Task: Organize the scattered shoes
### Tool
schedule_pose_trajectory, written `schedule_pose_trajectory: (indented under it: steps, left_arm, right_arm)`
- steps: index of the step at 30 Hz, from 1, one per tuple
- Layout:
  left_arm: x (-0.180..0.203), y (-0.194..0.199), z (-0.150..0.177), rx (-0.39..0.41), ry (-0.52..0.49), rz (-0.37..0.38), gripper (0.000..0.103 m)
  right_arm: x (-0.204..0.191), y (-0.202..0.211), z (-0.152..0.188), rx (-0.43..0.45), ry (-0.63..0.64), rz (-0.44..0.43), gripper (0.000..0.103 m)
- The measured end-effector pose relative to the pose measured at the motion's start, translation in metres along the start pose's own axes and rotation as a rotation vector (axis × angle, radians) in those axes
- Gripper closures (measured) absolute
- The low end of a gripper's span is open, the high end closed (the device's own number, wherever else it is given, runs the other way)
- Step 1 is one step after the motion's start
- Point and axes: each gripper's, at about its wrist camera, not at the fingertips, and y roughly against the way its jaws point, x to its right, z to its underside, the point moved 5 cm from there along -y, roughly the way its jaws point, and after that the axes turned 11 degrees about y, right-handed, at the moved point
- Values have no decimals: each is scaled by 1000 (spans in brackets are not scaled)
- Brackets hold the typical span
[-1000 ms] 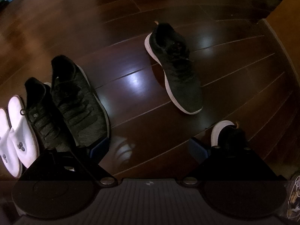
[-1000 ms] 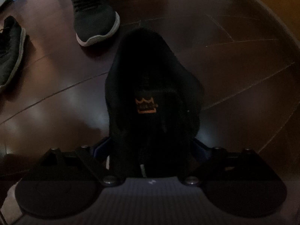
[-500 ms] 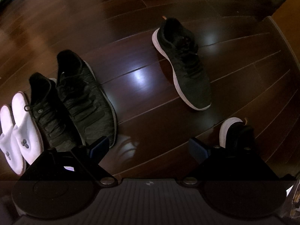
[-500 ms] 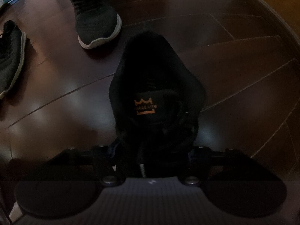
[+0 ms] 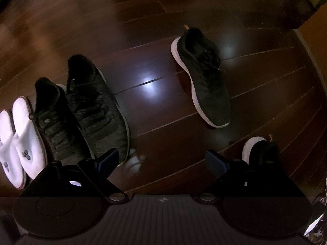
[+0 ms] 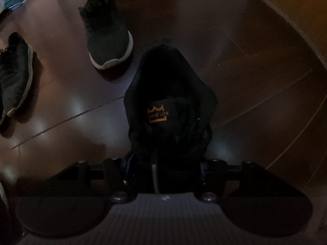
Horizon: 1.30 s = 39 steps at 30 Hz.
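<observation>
Left wrist: left gripper (image 5: 161,161) spread wide, holding nothing, above dark wood floor (image 5: 163,30). 2 white slippers (image 5: 18,143), 2 grey knit sneakers (image 5: 81,110) side by side; 1 black white-soled sneaker (image 5: 206,79) apart.

Right wrist: right gripper (image 6: 163,167) clamped on heel of black shoe (image 6: 169,94), orange crown logo on insole.

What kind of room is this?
Probably a home, perhaps an entryway: a dark polished wooden floor with white slippers and dark sneakers lined up side by side, and another sneaker lying loose.
</observation>
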Motion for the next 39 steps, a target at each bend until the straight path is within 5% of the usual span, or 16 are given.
schedule_pose_trajectory:
  steps: [19, 39]
  left_arm:
    - [-54, 6, -30, 27, 165, -6, 9]
    - [-101, 10, -57, 52, 269, -43, 9]
  right_arm:
    - [-60, 52, -80, 163, 214, -100, 46]
    - [-158, -5, -214, 116, 374, -239, 46]
